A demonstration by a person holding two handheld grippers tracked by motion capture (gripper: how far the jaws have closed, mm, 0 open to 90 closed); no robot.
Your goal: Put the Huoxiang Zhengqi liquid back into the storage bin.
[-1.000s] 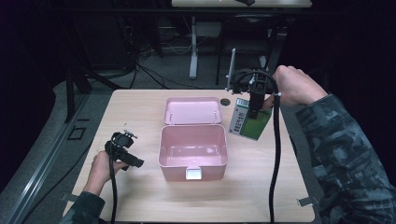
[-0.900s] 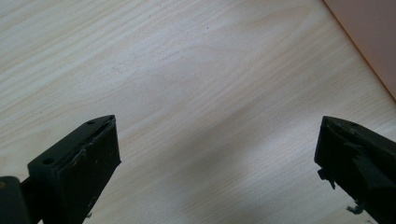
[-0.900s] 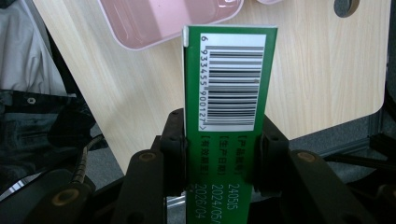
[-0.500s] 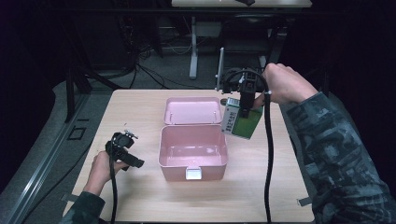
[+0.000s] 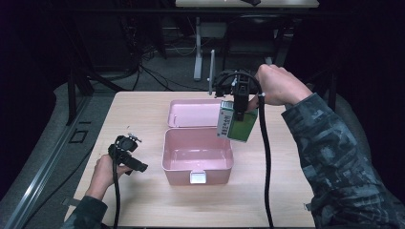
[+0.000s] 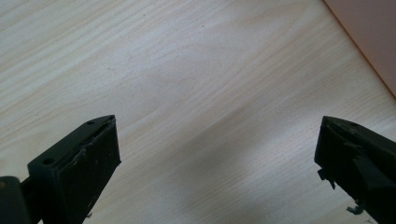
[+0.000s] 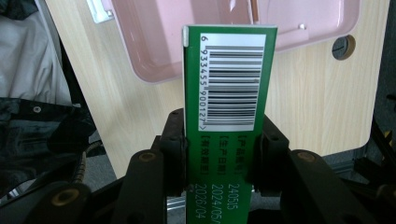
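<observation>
From the high view, we see the right gripper (image 5: pixel 240 112) holding a green carton (image 5: pixel 237 125) in the air, clear of the surface (image 5: pixel 143 200), above the right rear corner of the open pink box (image 5: pixel 197 153), whose lid (image 5: pixel 193 112) lies flat toward the rear edge. The left gripper (image 5: pixel 128 155) rests near the surface's left edge.

In the left gripper view, its jaws stand wide apart over bare wood with nothing between them.

In the right gripper view, both jaws press on the carton's (image 7: pixel 225 93) narrow sides, barcode facing us, with the box (image 7: pixel 187 42) beyond it.

We judge this as the carrying step: the carton is on its way to the box. Next it must be brought over the cavity, lowered, then released.
</observation>
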